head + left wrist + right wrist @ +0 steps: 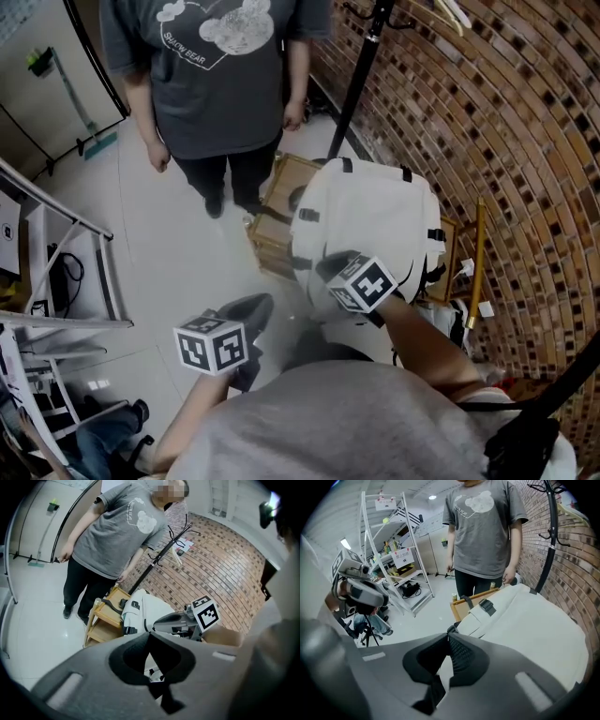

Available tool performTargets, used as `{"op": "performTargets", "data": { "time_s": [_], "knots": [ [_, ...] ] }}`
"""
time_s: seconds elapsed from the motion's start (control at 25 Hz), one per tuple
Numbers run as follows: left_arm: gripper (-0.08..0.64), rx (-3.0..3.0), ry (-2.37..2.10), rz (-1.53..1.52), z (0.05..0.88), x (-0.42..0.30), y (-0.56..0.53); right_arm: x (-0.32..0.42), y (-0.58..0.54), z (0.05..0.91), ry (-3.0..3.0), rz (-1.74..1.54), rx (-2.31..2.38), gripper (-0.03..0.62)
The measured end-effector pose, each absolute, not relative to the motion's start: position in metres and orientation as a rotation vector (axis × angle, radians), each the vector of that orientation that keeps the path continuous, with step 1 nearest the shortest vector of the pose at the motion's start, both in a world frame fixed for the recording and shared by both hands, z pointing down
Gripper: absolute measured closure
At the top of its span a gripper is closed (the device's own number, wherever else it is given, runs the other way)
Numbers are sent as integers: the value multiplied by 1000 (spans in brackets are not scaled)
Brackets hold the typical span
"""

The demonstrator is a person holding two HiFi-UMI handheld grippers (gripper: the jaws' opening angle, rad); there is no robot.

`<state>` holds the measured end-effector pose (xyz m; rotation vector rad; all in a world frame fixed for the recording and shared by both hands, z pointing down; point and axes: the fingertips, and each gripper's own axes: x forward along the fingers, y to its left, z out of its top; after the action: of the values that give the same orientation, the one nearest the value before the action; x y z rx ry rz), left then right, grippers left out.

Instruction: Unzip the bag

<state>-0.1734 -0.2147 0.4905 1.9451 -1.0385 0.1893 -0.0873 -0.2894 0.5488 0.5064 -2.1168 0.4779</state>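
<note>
So at this point my right gripper [449, 635] had its jaws pinched together at the near corner of the white backpack [534, 625]. What I read as the zipper pull [451, 629], a little dark tab, sat right at the tips, though it was tiny and I wouldn't swear how much of it the pads had. That was worry number one: a shallow bite on a small pull could pop free the moment the slider met any drag, especially round a corner of the bag where fabric likes to bunch and snag. Worry number two was my left gripper [150, 633], which was closed on nothing and hung well short of the bag, so nothing was bracing it. The backpack was lying on a low wooden stand [281, 202] just past my grippers and spilled over it. With no counter-hold, I figured a tug along the zip could drag the whole bag toward me or off the stand instead of moving the slider. Further out, a person in a grey t-shirt [220, 75] stood just behind the stand, and a black coat rack [361, 75] stood by the brick wall [525, 141]. A sliding bag or tipped stand had company close by.
</note>
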Motion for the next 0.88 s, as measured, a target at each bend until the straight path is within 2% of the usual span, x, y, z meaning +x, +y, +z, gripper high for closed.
{"op": "performTargets", "data": {
  "time_s": [0.88],
  "knots": [
    [558, 1854, -1117, 125, 498, -200, -249, -137, -338, 550, -2109, 475, 222, 588]
  ]
}}
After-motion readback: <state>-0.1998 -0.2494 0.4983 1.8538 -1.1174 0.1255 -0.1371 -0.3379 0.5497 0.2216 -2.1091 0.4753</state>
